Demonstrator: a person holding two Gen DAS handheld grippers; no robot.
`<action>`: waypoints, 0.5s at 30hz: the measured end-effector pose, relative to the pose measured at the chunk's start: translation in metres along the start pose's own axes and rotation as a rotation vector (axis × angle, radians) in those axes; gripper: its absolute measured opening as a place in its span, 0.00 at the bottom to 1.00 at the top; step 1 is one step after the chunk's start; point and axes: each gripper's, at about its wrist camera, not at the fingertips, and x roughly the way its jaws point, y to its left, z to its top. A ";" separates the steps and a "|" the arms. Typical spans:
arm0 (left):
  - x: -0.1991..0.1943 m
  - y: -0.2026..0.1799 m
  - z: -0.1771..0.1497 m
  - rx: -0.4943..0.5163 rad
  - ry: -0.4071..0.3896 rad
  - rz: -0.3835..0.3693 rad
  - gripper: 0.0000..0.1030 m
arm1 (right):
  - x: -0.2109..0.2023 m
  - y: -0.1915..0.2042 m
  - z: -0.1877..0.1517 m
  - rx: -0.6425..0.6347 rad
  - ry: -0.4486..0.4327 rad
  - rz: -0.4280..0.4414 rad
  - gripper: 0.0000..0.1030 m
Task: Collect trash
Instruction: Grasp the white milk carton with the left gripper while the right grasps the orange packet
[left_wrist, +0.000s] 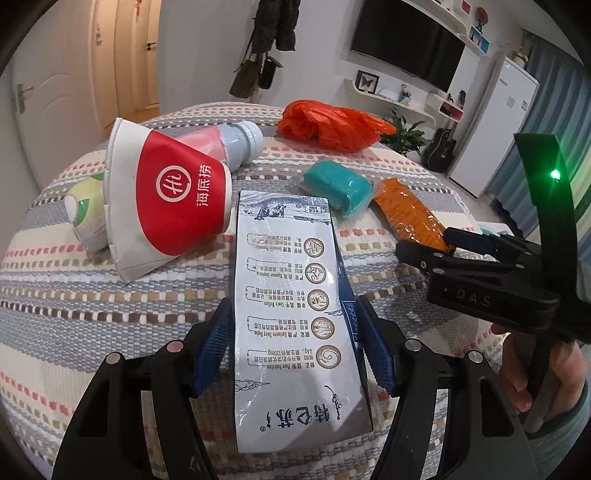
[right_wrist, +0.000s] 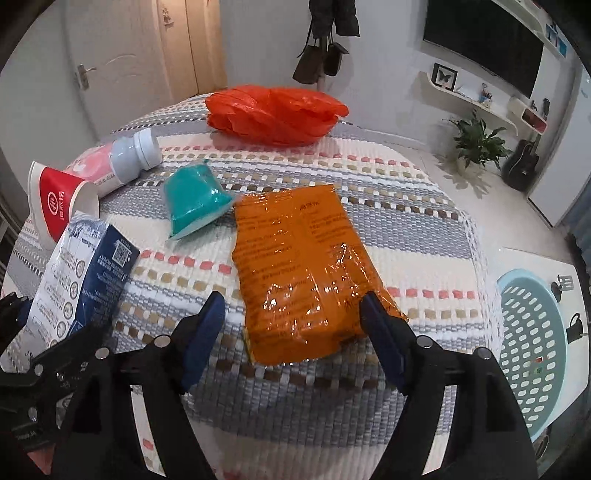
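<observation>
Blue-white carton (left_wrist: 291, 317) clamped between left gripper (left_wrist: 295, 343) pads, above striped tablecloth (left_wrist: 92, 314). Right gripper (right_wrist: 291, 332) jaws apart, straddling orange packet (right_wrist: 299, 266) on cloth, pads not pressing. Basket (right_wrist: 532, 339) right of table.

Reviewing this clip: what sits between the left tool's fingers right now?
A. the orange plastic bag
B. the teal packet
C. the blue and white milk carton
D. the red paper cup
C. In the left wrist view the left tool has its blue pads against both sides of the milk carton; the cup, packet and bag lie apart on the cloth.
</observation>
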 end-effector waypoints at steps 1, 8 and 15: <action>0.000 -0.001 0.000 0.004 -0.001 -0.002 0.62 | 0.001 0.000 0.001 0.001 0.001 -0.004 0.67; -0.006 -0.012 0.003 0.033 -0.028 -0.015 0.62 | 0.001 -0.008 0.007 0.011 0.002 0.015 0.40; -0.011 -0.017 0.007 0.037 -0.042 -0.018 0.62 | -0.004 -0.023 0.009 0.051 -0.022 0.045 0.29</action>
